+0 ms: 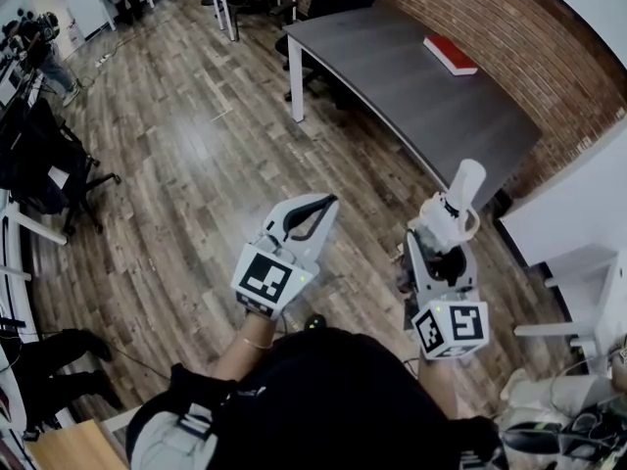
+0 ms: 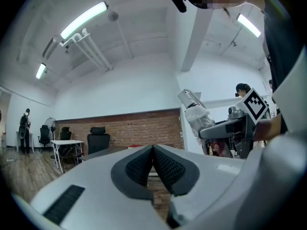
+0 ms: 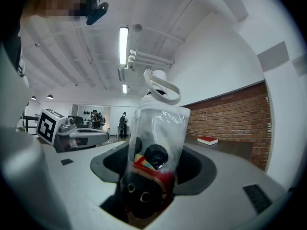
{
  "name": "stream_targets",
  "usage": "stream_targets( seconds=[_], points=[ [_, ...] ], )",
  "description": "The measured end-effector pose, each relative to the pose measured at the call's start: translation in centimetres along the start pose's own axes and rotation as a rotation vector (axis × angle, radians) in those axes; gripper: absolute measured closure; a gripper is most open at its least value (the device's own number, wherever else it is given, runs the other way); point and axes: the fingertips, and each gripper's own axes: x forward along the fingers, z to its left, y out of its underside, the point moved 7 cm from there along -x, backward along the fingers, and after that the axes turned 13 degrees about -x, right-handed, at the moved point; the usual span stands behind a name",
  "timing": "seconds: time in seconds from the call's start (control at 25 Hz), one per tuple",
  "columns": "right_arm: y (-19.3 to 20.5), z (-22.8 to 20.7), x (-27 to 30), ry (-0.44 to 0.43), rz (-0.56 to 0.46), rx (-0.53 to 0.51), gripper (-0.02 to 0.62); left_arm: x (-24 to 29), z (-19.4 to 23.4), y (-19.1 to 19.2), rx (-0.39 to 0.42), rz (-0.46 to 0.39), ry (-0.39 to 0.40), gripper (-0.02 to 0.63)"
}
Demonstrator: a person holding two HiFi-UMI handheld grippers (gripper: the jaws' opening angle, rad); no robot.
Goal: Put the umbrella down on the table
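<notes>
One umbrella point(image 3: 154, 128), in a clear sleeve, stands upright at mid-frame between the fingers point(image 3: 194, 166) of the right gripper point(image 3: 153, 164), which clamp it. The left gripper point(image 2: 152, 152) is closed on nothing. Upper right in the head view, one grey desk point(image 1: 392, 76) carries one red book point(image 1: 450, 54). Wood floor point(image 1: 186, 135), brick wall point(image 1: 509, 37).

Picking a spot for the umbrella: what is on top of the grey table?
A red book lies on the table, near the brick wall; nothing else shows. The held umbrella hides a bit of its near edge.
</notes>
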Motion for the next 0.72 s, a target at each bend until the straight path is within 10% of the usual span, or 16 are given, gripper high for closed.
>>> stream_targets(
  seconds=[0.72],
  points=[
    [1.2,0.5,0.1,0.047,0.043,0.027,0.321,0.2,1.4,1.1,-0.012,0.000,0.033,0.604]
  ],
)
